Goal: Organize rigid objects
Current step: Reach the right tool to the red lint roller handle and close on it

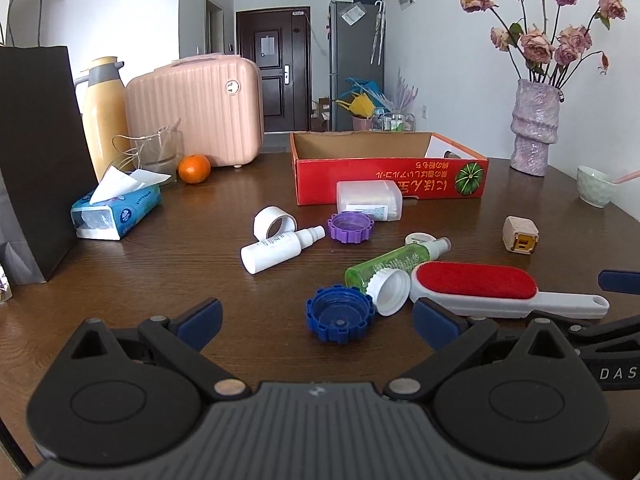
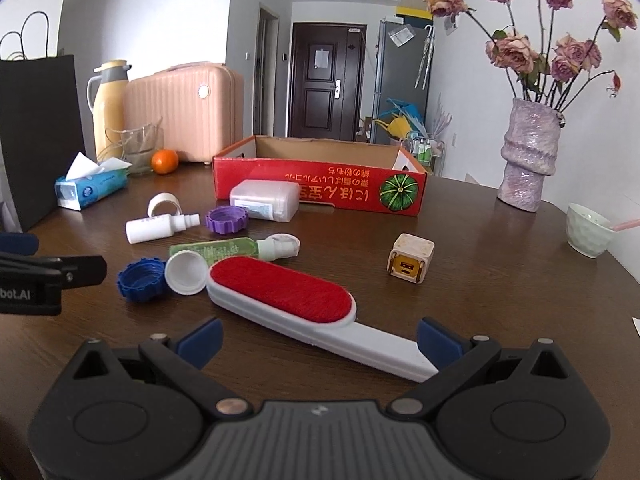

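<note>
Plastic, cardboard and dark polished wood make up most of what lies before both tongs. The left tongs (image 1: pixel 316 320) are released, with blue pads spread wide over the brown bench (image 1: pixel 160 272). Just ahead of them, between the pads, sits a blue ridged cap (image 1: pixel 340 314) with its hollow side up, and a smooth white cap (image 1: pixel 390 290) leans on its right. The right tongs (image 2: pixel 318 338) are also released and hold nothing. A lint brush (image 2: pixel 304 306) lies between their pads: grey hard plastic body, oval face of red fuzzy fabric. Its long axis runs diagonally, the flat handle pointing back toward the right pad, the red head pointing forward and to the left.

Further ahead of the brush lies a green transparent spray bottle (image 2: pixel 216 248) on its side, nozzle to the right. Beyond it are a white spray bottle (image 2: pixel 160 227), also lying with its nozzle to the right, a purple ridged cap (image 2: pixel 226 220), a white tape ring (image 2: pixel 163 204) and a frosted rectangular box (image 2: pixel 266 200). To the right of the brush, apart from it, stands a small beige cube (image 2: pixel 410 258) with rounded corners. Far ahead stands an open red cardboard box (image 2: pixel 320 184).
</note>
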Available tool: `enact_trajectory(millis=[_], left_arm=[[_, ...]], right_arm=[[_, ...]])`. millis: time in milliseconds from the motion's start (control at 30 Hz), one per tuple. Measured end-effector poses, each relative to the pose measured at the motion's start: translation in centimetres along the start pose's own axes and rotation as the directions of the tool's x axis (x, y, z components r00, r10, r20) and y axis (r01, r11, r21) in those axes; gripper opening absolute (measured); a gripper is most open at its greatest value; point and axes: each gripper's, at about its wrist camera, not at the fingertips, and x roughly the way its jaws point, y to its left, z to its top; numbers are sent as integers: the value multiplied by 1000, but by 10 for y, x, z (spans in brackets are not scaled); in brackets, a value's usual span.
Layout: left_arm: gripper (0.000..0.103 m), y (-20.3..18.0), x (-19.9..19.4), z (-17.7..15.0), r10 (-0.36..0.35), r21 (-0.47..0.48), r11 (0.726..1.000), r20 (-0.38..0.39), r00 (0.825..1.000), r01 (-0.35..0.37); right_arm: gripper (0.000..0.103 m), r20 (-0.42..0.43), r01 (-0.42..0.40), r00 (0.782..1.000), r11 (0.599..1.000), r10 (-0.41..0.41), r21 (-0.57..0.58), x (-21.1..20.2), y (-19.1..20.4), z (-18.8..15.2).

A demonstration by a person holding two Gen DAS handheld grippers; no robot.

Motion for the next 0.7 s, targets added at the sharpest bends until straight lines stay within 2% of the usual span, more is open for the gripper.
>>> enact_trajectory(millis=[267,400,633,700], left_arm=[[103,-2,22,12,1,0,1000,-16,1000,-1],[103,-3,32,12,1,-2,1000,-34,999,-1],[103,-1,44,12,-5,-8,1000,-59,998,4],[103,-1,46,12,-9,-8,1000,-62,998,9]], right_arm=[[103,-70,-58,996,996,54,-62,38,-6,12],[103,-132,-123,985,987,109,-106,62,-9,17],[103,-217,-224,954,973,206,-62,97,-18,24],[103,-198,-227,957,972,212,-59,99,-17,23]])
